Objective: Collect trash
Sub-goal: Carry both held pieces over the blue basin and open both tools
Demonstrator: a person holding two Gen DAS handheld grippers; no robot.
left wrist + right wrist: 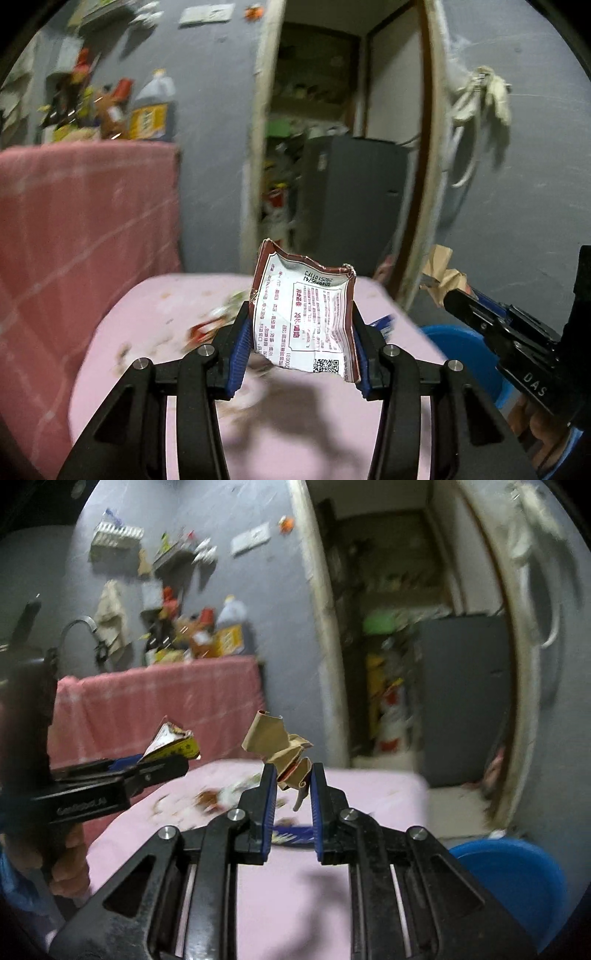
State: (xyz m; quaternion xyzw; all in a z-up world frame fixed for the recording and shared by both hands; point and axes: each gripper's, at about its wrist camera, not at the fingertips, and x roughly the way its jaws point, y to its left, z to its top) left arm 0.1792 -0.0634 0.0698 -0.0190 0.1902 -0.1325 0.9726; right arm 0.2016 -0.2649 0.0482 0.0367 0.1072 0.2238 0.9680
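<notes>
Gripping crinkled wrapper [304, 317] (glossy foil).

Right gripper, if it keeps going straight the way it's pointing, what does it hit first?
The right gripper, shut on crumpled brown paper, points over the pink table toward the pale door frame and the dark doorway. Nothing nearer shows in line, so probably the frame; depth is unclear.

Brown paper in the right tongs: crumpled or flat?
Crumpled. The brown paper is bunched into irregular folds, pinched between the right tongs above the pink table.
</notes>
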